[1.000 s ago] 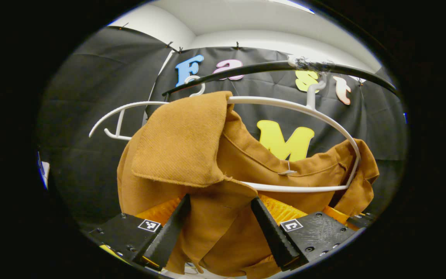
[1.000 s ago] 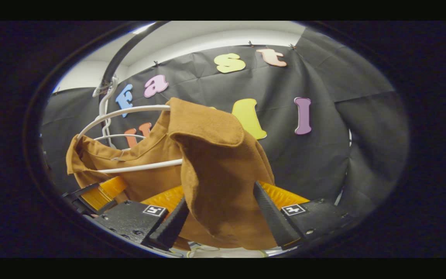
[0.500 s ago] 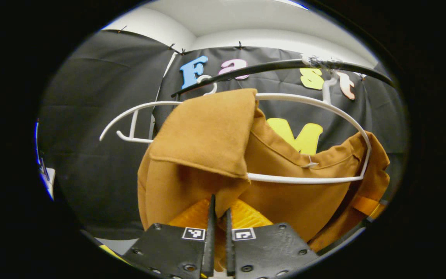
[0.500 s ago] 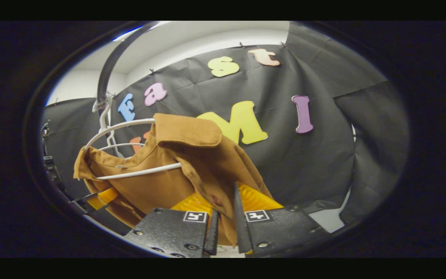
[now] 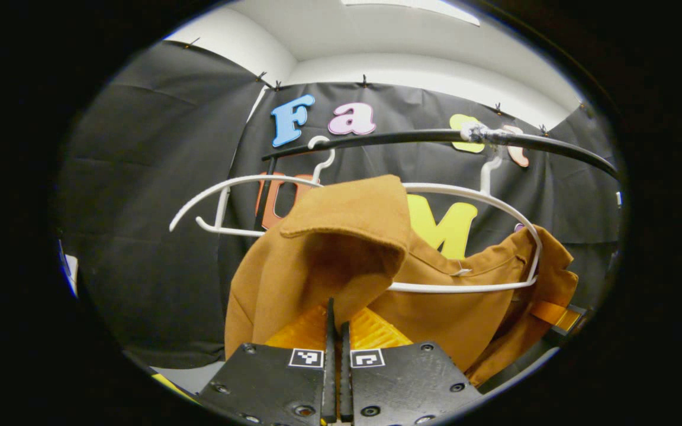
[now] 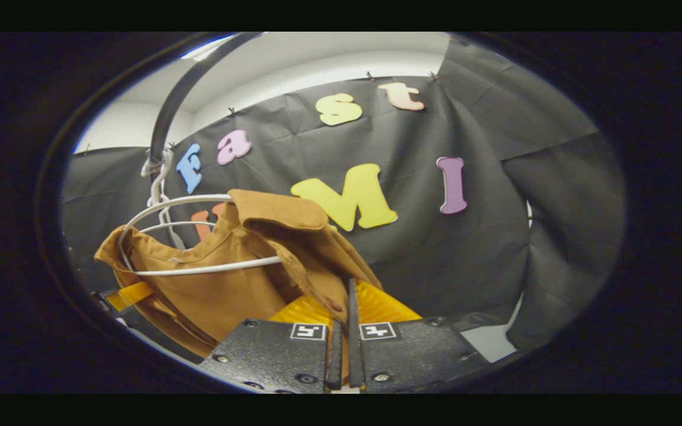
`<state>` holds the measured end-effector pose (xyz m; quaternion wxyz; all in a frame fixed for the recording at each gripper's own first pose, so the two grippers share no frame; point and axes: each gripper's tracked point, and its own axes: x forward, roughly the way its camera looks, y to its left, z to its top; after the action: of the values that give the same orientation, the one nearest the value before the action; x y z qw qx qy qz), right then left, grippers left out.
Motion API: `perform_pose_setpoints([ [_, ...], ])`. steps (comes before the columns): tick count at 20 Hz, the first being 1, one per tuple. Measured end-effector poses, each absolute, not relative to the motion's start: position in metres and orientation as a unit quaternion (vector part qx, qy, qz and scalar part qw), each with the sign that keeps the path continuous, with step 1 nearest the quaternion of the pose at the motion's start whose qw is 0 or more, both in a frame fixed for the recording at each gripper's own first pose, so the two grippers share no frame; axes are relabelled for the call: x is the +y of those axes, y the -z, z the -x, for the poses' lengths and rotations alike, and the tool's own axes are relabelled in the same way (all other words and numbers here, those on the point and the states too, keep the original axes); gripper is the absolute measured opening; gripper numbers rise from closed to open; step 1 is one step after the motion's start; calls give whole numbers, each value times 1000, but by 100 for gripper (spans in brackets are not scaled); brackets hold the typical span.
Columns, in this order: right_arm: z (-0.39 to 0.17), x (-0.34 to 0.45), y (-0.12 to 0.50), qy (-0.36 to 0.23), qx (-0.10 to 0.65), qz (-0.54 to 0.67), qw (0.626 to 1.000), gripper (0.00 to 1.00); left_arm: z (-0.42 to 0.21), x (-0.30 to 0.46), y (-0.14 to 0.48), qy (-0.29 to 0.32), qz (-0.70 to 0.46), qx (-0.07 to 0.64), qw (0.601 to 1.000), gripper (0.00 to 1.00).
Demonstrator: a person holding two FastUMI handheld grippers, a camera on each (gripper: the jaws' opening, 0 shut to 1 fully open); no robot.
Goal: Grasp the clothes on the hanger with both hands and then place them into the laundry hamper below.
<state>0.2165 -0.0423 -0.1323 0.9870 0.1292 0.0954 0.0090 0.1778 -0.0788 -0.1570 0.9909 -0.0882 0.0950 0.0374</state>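
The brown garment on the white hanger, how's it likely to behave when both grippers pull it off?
The brown garment drapes in soft folds, so it is probably floppy and will sag between the left gripper and right gripper. It still wraps the white hanger, so it may snag or drag it.

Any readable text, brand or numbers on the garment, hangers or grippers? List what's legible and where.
None legible.
Brown garment: no print or brand shows; the small white tab at its collar is too small to read.
White hanger and black rail: no markings visible.
Square markers on the left gripper and on the right gripper: black-and-white patterns, not letters or digits.
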Motion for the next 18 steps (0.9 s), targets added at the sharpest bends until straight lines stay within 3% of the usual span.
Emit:
perform_pose_setpoints([
  [3, -215, -49, 109, -5, 48, -136, 989, 8, -170, -66, 140, -54, 85, 76, 992, 3],
  [13, -223, -73, 93, -11, 47, -174, 984, 4, -161, -19, 95, -82, 104, 53, 990, 2],
  [14, -225, -73, 93, -8, 46, -172, 984, 4, -162, -15, 92, -81, 105, 50, 990, 8],
  [17, -226, -67, 92, -12, 41, -174, 984, 4, -163, -8, 89, -73, 95, 50, 991, 6],
  [18, -228, -69, 96, -8, 43, -182, 982, 3, -165, -4, 88, -74, 93, 48, 992, 0],
])
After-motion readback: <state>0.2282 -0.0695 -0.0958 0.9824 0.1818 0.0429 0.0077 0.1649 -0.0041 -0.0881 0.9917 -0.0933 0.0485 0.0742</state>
